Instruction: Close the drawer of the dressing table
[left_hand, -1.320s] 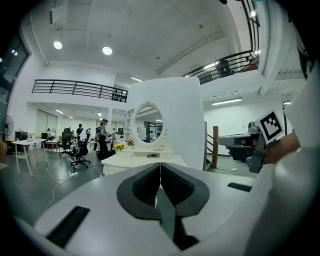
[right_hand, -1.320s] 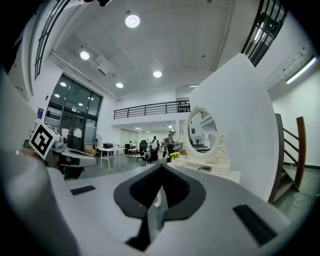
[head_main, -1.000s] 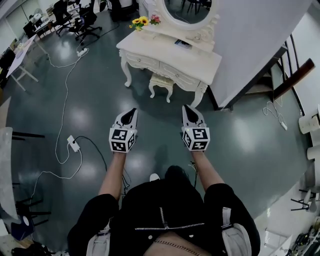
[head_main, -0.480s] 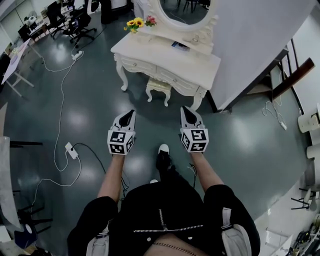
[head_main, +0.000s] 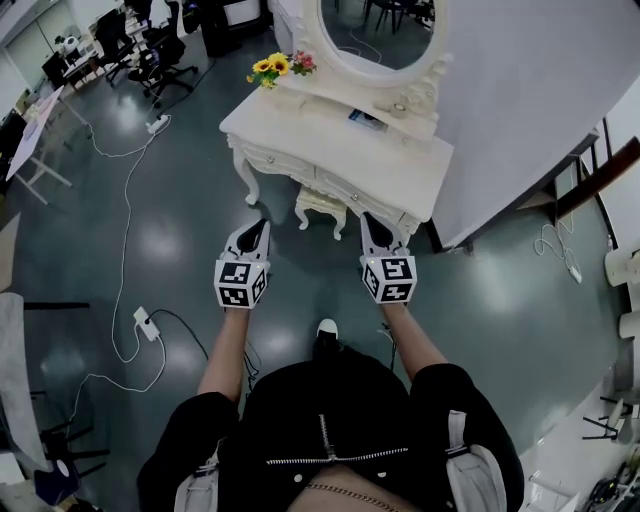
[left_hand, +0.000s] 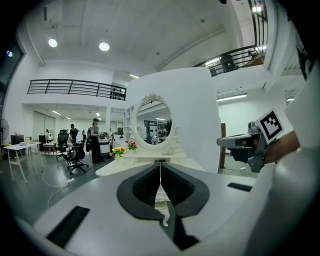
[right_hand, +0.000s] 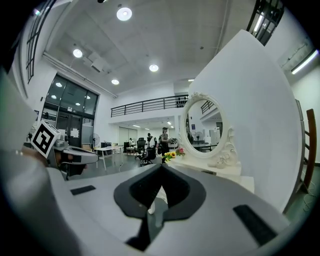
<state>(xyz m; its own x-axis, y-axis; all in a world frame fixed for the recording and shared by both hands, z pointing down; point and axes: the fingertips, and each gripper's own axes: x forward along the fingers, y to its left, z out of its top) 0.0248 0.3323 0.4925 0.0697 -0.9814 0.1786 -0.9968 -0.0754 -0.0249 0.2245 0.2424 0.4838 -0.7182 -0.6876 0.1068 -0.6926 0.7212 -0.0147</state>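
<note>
Nearest the floor-level viewer, item one: a person in a dark zipped jacket (head_main: 330, 430), both forearms held out forward, one white-toed shoe (head_main: 327, 327) showing below.

Item two: left gripper (head_main: 261, 226), held level in the left hand, with its marker cube at the wrist end. Its jaws are pressed together tip to tip with nothing between them, and the left gripper view (left_hand: 160, 164) shows the same.

Item three: right gripper (head_main: 368, 219), level with the first and well apart from it. Its jaws are likewise closed and empty, as the right gripper view (right_hand: 161, 168) confirms.

Item four: a small cream stool (head_main: 321, 204), tucked under the table front, just ahead of both gripper tips.

Item five: dressing table (head_main: 340, 145), cream with carved legs, near the grippers but not touched by either. The drawer fronts (head_main: 352, 190) run along its near edge. I cannot tell from these angles how far any of them stands out.

Item six, on the tabletop: a small dark flat object (head_main: 367, 118), a bunch of yellow and pink flowers (head_main: 279, 65) at the left corner, and an oval mirror (head_main: 378, 28) in a carved frame at the back.

Item seven: a white partition (head_main: 530, 90) to the right of the mirror.

Item eight, on the grey floor to the left: a white cable with a power strip (head_main: 147, 322), and black office chairs (head_main: 150, 50) farther off.
</note>
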